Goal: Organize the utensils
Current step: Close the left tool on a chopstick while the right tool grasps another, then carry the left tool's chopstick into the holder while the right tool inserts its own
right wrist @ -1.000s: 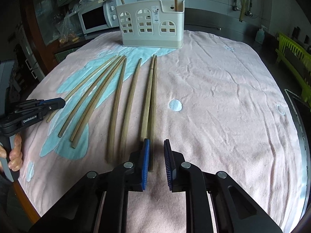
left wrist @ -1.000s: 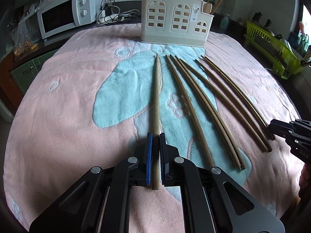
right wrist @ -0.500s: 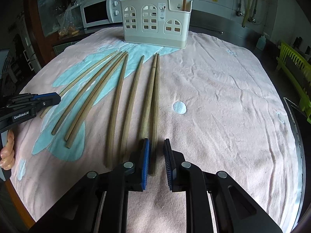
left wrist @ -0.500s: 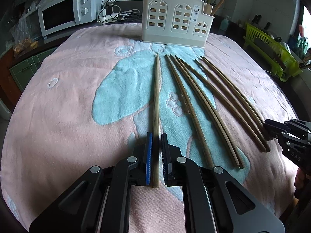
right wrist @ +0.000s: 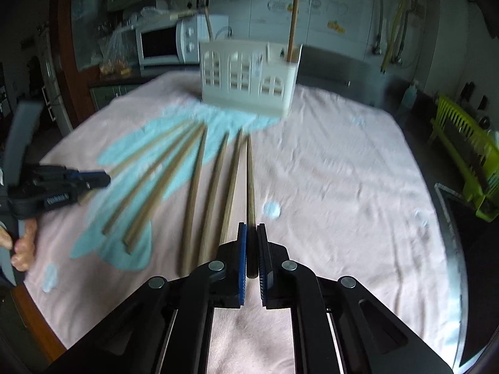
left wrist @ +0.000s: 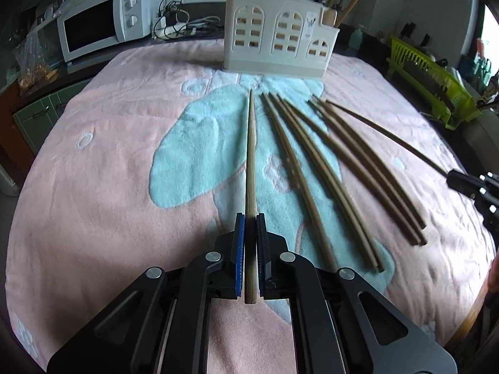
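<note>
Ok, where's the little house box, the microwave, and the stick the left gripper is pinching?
House box [left wrist: 280, 43]: left wrist view, its windowed front wall.
Microwave [left wrist: 90, 29]: left wrist view, its dark door.
Pinched stick [left wrist: 250, 162]: left wrist view, mid-shaft.

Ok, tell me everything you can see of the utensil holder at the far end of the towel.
The utensil holder is cream plastic, shaped like a house front with three arched, gridded windows and a stepped top that drops toward its right end. A small label sits on its front. It stands upright at the far edge of the pink towel, beyond the chopstick tips. Wooden sticks rise from it, one at each end; neither gripper touches it.
</note>
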`<move>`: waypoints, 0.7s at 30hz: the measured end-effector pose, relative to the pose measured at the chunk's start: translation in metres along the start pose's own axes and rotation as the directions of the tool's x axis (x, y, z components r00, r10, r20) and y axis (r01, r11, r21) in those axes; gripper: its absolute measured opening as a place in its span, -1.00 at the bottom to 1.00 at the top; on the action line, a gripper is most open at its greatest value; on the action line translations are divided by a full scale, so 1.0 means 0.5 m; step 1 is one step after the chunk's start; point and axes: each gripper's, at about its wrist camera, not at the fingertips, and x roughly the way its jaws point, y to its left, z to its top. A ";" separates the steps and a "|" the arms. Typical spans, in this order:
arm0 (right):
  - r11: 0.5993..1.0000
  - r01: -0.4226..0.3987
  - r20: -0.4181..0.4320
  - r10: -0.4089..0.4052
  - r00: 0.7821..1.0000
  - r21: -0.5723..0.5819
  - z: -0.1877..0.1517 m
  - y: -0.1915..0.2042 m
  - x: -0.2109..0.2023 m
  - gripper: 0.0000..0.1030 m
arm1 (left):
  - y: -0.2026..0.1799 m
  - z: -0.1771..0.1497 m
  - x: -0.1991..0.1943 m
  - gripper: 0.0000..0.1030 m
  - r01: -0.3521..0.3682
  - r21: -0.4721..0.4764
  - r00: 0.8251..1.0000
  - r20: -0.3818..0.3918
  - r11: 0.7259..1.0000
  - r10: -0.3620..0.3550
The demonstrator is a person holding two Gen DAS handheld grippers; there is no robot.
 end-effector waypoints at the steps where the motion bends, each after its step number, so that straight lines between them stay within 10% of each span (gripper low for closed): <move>1: 1.000 0.000 0.017 0.000 1.000 -0.001 0.008 -0.001 -0.011 -0.87 | 0.001 0.003 -0.007 -0.89 0.002 -0.001 1.000 0.013 1.000 -0.002; 21: 0.998 -0.066 0.175 0.063 0.983 0.011 0.184 -0.015 -0.054 -0.87 | 0.026 0.102 -0.105 -0.89 0.061 -0.036 0.977 0.207 0.997 -0.053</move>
